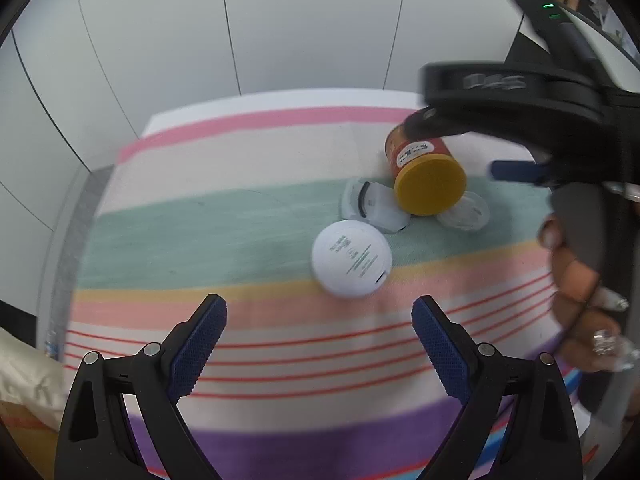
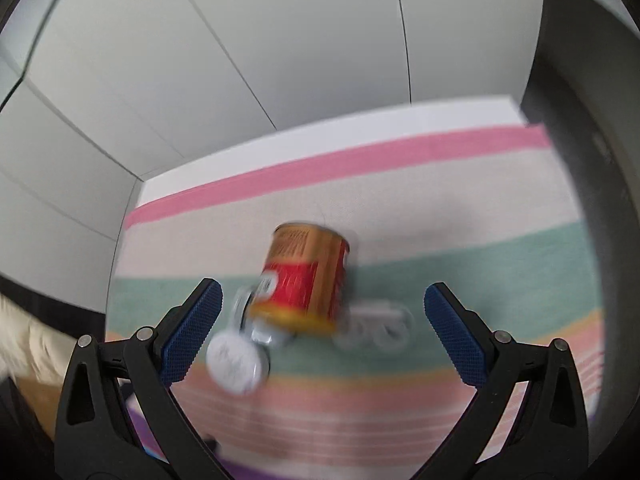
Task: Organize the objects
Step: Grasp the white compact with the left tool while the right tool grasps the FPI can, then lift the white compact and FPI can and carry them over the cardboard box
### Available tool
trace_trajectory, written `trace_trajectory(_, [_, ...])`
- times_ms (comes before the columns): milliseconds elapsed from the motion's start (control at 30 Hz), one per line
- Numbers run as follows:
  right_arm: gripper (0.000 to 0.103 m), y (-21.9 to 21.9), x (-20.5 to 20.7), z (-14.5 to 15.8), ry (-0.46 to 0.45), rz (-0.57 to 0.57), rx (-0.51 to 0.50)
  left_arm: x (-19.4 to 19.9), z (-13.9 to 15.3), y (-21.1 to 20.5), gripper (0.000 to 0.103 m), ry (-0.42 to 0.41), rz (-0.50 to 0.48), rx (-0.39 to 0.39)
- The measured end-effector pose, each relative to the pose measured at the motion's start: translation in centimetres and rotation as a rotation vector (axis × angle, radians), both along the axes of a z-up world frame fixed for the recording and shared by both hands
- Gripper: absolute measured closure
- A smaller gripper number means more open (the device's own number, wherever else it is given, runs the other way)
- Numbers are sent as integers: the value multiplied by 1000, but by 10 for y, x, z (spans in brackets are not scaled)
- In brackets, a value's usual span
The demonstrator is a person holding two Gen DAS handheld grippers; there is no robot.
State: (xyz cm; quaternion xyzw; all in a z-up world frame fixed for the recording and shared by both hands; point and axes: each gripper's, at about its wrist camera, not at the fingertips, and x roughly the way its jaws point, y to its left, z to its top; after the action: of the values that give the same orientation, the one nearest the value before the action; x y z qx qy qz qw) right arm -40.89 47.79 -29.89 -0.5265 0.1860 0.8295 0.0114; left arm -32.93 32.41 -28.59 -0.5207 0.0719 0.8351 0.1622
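Observation:
A red can with a yellow lid (image 1: 425,168) lies tilted on the striped cloth (image 1: 224,240), resting on two white plastic pieces (image 1: 374,208) (image 1: 464,214). A white round puck (image 1: 351,258) lies in front of them. My left gripper (image 1: 320,344) is open and empty, a little short of the puck. My right gripper (image 2: 322,328) is open and empty, hovering above the can (image 2: 308,276); the puck (image 2: 236,360) sits near its left finger. The right gripper also shows in the left wrist view (image 1: 512,136), above the can. The right view is blurred.
The cloth (image 2: 440,208) covers a table against a pale panelled wall (image 1: 280,24). A beige bundle (image 1: 24,376) lies at the left edge. A hand with rings (image 1: 588,312) holds the right gripper.

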Motion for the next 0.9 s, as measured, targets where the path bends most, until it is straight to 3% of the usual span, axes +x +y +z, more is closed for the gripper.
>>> trace_trajectory(33, [8,-1,-11,-13,-38,-8,-9,-4,-4,2,8,-7,4,6])
trace_trajectory(100, [39,-3,-20,-29,-79,12,-36,-11,-12,9,8,-18,10,10])
trace_trajectory(133, [45,-5,-23,-36,-104,27,-59,-14,-16,14,8,-14,11,-1])
trace_trajectory(267, [46,-4,-13,-36,-90,32,-6,-22,-27,28,11,0,0,-52])
trace_trajectory(367, [46,6,3,-26,-69,27,-2,-26,-37,31,40,-5,13,-56])
trace_trajectory(400, [46,10,7,-23,-66,20,-1,-26,-35,31,45,14,24,-54])
trace_trajectory(600, [46,17,33,3,-43,24,89,-28,-24,26,45,3,56,-87])
trace_trajectory(900, [46,2,57,22,-89,19,161,-20,37,0,45,45,98,-116])
